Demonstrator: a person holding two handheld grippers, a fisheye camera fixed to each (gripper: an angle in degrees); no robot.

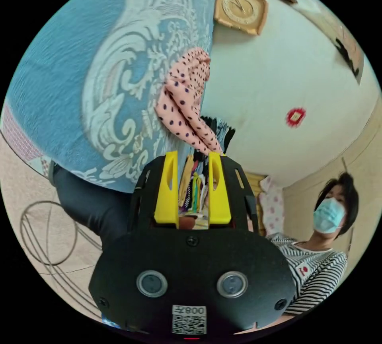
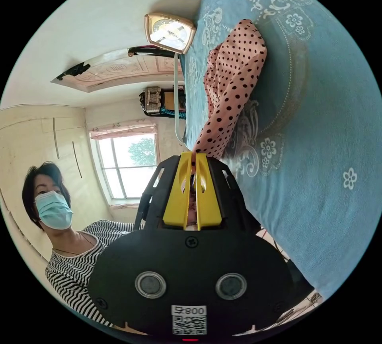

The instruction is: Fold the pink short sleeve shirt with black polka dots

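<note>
The pink shirt with black polka dots hangs bunched and creased, draped against the blue patterned bedspread.

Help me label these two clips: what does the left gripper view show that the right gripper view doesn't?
Left gripper view: a red wall ornament, wire loops on the floor, and the left claw open. Right gripper view: a window, and the right claw shut on the pink polka-dot shirt. Both: that shirt, the blue patterned bedspread, a square clock and a person in a striped top.
</note>
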